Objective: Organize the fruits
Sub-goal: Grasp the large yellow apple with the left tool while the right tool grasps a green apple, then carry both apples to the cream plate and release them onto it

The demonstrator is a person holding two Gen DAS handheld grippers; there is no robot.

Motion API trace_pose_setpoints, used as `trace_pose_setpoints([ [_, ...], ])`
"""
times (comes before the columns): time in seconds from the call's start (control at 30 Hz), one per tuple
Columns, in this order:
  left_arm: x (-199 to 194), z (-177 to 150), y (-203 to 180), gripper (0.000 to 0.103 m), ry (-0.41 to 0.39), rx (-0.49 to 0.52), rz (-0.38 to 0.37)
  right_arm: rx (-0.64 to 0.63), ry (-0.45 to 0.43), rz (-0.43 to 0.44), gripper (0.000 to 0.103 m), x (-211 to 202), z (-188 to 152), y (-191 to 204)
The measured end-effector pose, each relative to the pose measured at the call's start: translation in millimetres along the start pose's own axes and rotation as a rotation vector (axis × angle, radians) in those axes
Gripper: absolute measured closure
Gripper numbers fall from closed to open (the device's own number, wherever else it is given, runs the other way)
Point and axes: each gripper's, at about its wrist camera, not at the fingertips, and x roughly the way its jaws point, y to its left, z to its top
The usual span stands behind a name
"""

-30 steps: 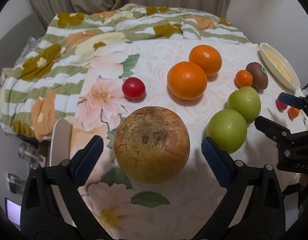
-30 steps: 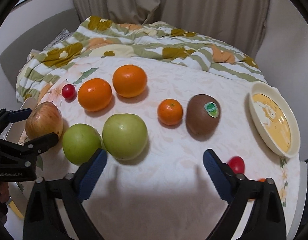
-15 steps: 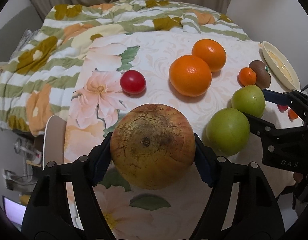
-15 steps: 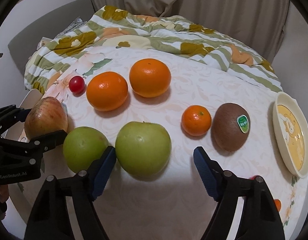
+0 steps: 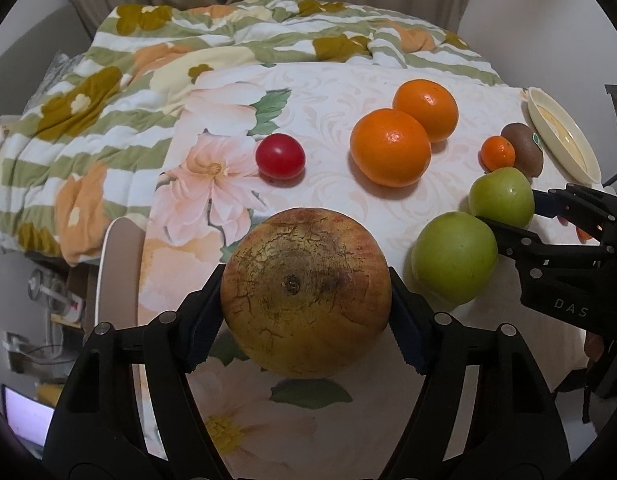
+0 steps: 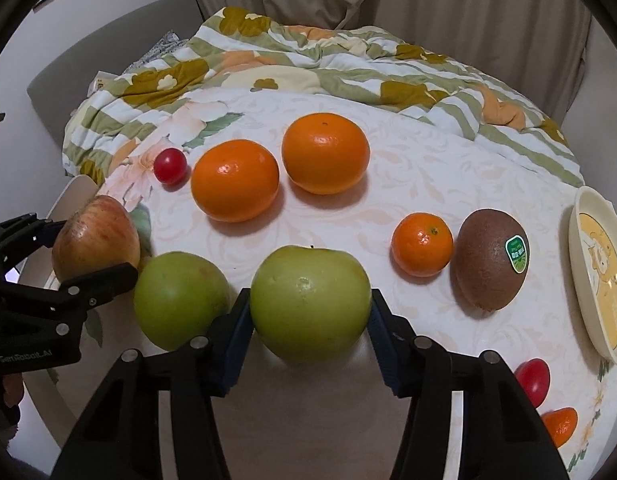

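Observation:
My left gripper point(image 5: 306, 320) is shut on a red-yellow apple point(image 5: 306, 292) at the table's left edge; the apple also shows in the right wrist view point(image 6: 96, 236). My right gripper point(image 6: 308, 328) is shut on a green apple point(image 6: 310, 302), which also shows in the left wrist view point(image 5: 502, 196). A second green apple point(image 6: 180, 298) sits just to its left. Behind lie two oranges point(image 6: 234, 180) point(image 6: 326, 152), a cherry tomato point(image 6: 170, 165), a small mandarin point(image 6: 422, 243) and a kiwi point(image 6: 490, 264).
A cream bowl point(image 6: 600, 276) stands at the table's right edge, with another cherry tomato point(image 6: 534, 376) and a small mandarin point(image 6: 560, 426) near the front right. A flowered quilt point(image 6: 308, 60) lies behind the table. A chair back point(image 5: 116, 272) stands at the left edge.
Both grippers were open a second ago. The left one moved forward and shut on the red-yellow apple. The right one moved left and forward and shut on the green apple.

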Motion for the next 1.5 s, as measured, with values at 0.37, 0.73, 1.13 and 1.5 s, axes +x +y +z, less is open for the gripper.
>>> trace_pose_setpoints([
  [0.37,-34,5,-1,0.022,-0.043,-0.006,-0.008,0.02,-0.049,-0.02,0.052,-35,1,5],
  [0.73,-82,40,-36,0.022,-0.121,0.032,-0.011,0.124,-0.14,-0.046,0.052,-101,4,-34],
  [1.13,-92,104,-147,0.022,-0.18,0.035,-0.042,0.143,-0.182,-0.105,0.052,-153,-1,-153],
  [1.5,-54,164,-268,0.022,-0.191,0.048,-0.104,0.175,-0.186,-0.115,0.052,-155,0,-270],
])
